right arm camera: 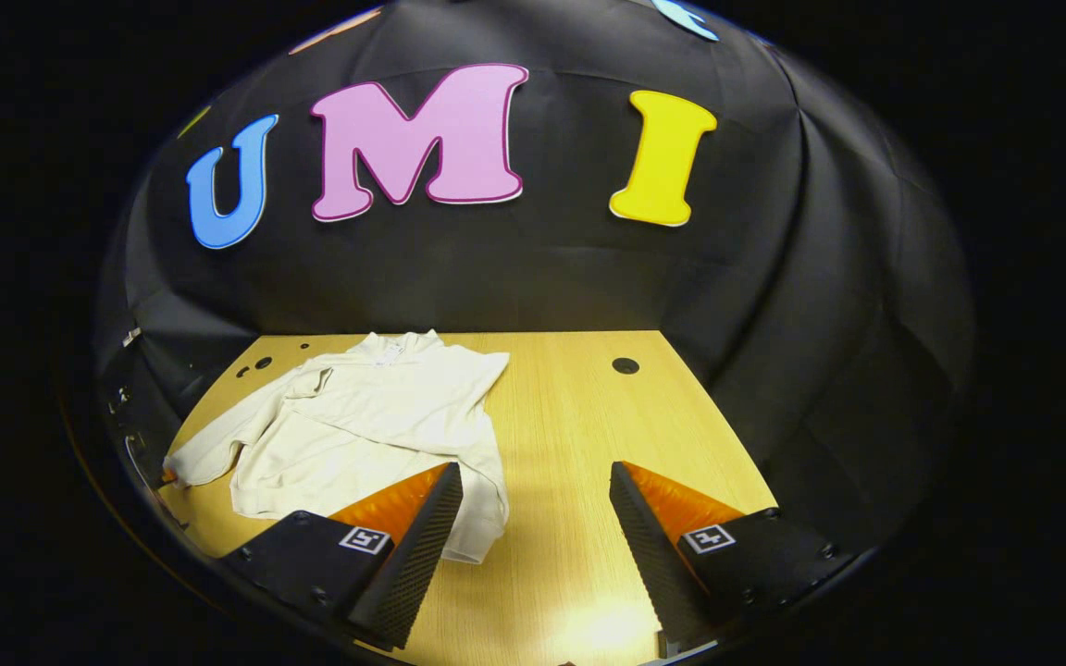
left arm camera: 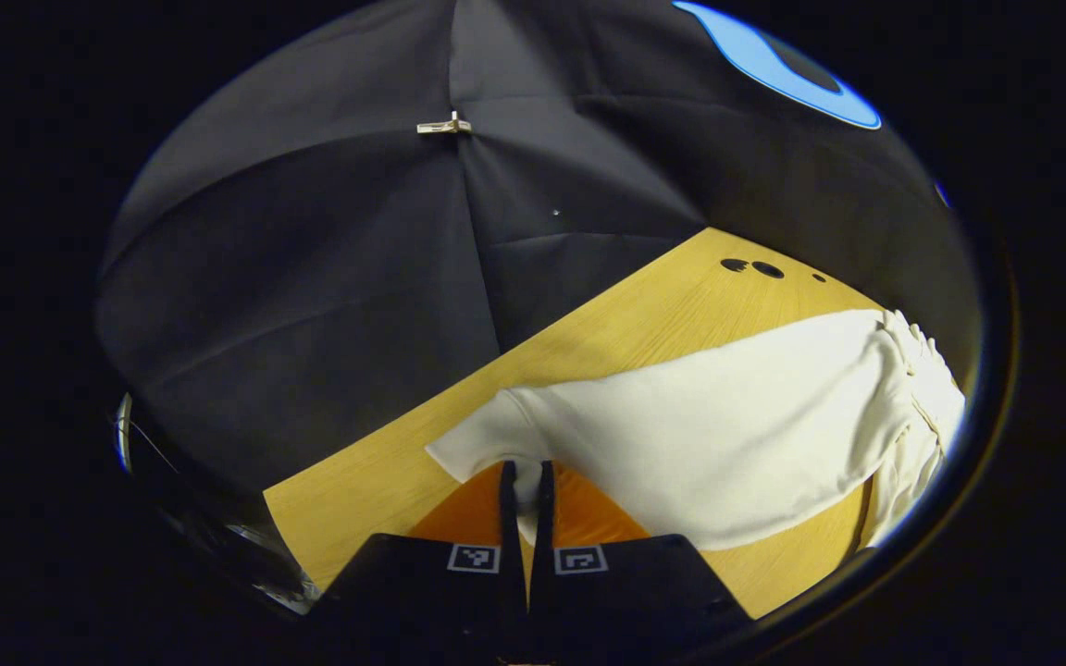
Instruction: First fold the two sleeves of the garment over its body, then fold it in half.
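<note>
Broadly, largest thing first:
Table (right arm camera: 570,435): a pale wooden top lay under both grippers, with small dark holes near its far edge and the black cloth wall rising behind it.
Garment (right arm camera: 357,425): a cream long-sleeved top lay spread flat on the table, ahead of the right gripper and off to its left-finger side, collar toward the far wall. The sleeve nearer those jaws was already folded down along the body, its cuff reaching to just beside the left fingertip; the other sleeve stretched out to the far side.
Sleeve (left arm camera: 709,435): in the left gripper view the outstretched sleeve ran from the jaws away to the right toward the bunched body, lifted slightly over the wood at the cuff end.
Right gripper (right arm camera: 538,486): its jaws stood wide apart and released, holding nothing, bare table showing between the fingers.
Left gripper (left arm camera: 524,486): its jaws were clenched on the sleeve's cuff, both fingers nearly together with a thin fold of cream cloth pinched between them.
Clip (left arm camera: 445,126): a small pale clip sat on the wall seam, far beyond the left jaws.
</note>
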`<state>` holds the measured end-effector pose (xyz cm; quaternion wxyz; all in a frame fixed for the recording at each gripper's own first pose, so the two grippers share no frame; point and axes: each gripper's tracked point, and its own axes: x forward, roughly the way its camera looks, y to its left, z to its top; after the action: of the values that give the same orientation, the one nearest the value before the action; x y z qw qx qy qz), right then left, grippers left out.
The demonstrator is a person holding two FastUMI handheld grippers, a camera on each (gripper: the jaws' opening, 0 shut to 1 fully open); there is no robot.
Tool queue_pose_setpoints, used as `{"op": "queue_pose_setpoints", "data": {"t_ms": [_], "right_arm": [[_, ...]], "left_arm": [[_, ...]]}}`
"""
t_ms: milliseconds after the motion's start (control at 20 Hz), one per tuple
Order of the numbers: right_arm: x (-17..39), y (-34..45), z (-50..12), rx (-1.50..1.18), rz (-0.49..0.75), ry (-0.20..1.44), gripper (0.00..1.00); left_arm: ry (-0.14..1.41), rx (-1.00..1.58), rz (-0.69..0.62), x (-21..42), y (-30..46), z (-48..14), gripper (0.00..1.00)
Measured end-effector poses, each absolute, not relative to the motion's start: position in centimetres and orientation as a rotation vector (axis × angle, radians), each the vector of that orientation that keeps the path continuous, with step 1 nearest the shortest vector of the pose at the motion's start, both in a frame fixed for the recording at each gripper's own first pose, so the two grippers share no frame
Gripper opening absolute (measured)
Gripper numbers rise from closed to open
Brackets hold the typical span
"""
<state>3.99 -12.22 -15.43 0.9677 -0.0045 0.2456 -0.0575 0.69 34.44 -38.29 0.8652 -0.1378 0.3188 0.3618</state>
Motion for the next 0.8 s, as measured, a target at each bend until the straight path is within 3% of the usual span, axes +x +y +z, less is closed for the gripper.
{"op": "queue_pose_setpoints", "data": {"t_ms": [300, 800], "right_arm": [[3.9, -13.5, -16.9, 0.006, -0.111, 0.508, 0.98], [2.4, -15.4, -20.2, 0.052, -0.135, 0.512, 0.98]], "left_arm": [[0.612, -0.278, 0.755, 2.7, 33.4, -34.1, 0.07], [0.400, -0.195, 0.573, 17.6, 26.2, -21.0, 0.06]]}}
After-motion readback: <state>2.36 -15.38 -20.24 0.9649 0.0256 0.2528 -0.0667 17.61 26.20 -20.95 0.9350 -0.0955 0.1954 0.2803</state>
